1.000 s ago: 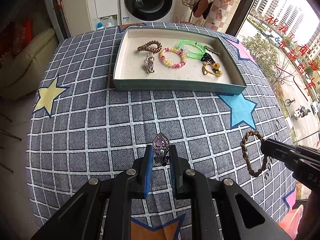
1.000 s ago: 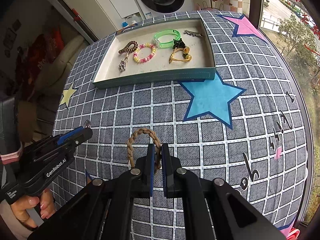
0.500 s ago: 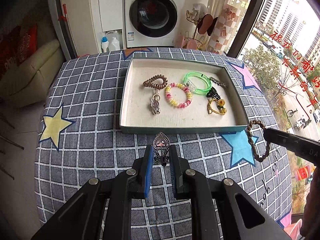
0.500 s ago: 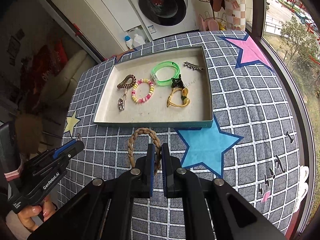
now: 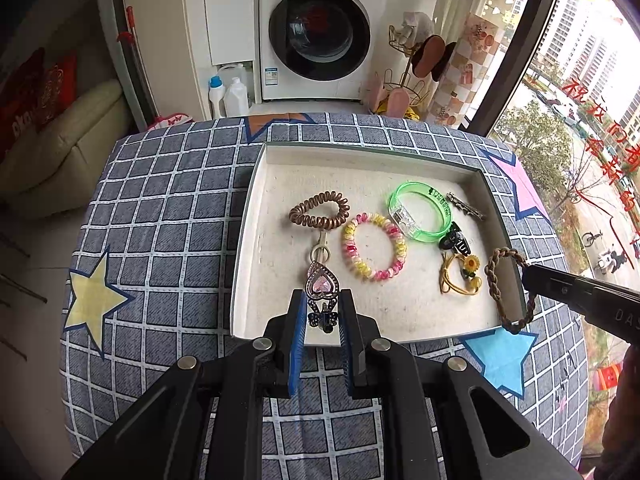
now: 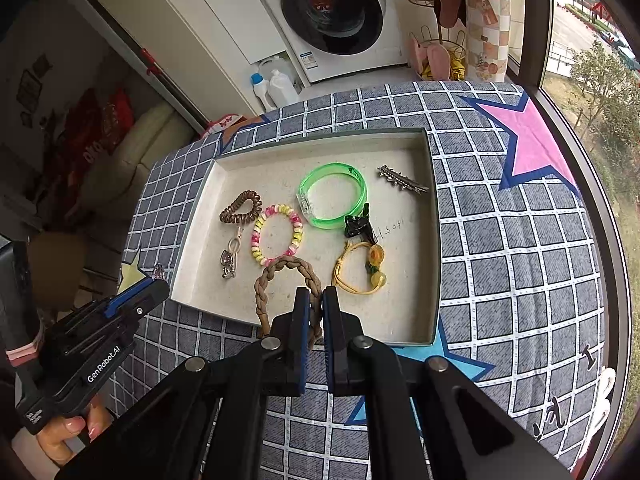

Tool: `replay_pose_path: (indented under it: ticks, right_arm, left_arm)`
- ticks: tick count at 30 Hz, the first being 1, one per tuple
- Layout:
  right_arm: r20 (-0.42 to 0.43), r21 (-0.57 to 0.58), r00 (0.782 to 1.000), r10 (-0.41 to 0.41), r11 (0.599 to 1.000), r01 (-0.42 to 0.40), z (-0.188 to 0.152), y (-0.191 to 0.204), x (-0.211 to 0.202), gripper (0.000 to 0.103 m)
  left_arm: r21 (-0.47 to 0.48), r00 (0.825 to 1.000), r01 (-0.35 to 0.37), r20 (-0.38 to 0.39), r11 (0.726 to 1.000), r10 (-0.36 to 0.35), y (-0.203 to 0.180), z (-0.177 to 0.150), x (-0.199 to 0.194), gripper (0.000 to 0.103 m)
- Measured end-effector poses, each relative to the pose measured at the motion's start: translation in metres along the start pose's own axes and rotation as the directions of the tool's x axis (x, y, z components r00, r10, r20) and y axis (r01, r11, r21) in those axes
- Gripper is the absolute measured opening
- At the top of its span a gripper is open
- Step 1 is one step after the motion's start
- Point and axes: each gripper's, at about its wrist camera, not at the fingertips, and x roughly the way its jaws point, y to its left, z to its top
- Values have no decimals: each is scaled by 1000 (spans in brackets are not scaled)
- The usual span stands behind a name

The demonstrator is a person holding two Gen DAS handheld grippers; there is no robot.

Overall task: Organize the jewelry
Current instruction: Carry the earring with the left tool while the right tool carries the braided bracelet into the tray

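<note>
My left gripper (image 5: pixel 322 308) is shut on a heart-shaped pink-stone hair clip (image 5: pixel 322 288) and holds it above the near edge of the shallow tray (image 5: pixel 256 184). My right gripper (image 6: pixel 316 304) is shut on a brown braided bracelet (image 6: pixel 280 272) and holds it over the tray's near rim (image 6: pixel 434 264); the bracelet also shows in the left wrist view (image 5: pixel 494 276). In the tray lie a brown coil hair tie (image 5: pixel 320 210), a pink-yellow bead bracelet (image 5: pixel 374 246), a green bangle (image 5: pixel 420 212), a black clip (image 5: pixel 454 240), a yellow flower tie (image 5: pixel 460 274) and a metal clip (image 5: pixel 466 206).
The tray sits on a table with a grey checked cloth (image 5: pixel 168 216) printed with stars. A washing machine (image 5: pixel 320 32) and detergent bottles (image 5: pixel 228 96) stand beyond the table's far edge. A window (image 5: pixel 580 80) is on the right, a sofa (image 5: pixel 60 140) on the left.
Both grippers have moved forward from the near part of the table to the tray, each still holding its piece. The tray looms larger in both views.
</note>
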Motion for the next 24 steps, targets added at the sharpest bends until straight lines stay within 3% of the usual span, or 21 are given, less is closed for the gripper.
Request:
replay_pose_path:
  ticks: [24]
  right_arm:
    - [-96,5,994,-43,999,43,33,-26,78,7]
  left_arm:
    - [59,994,-56,-91,997,61,-20,15,82,28]
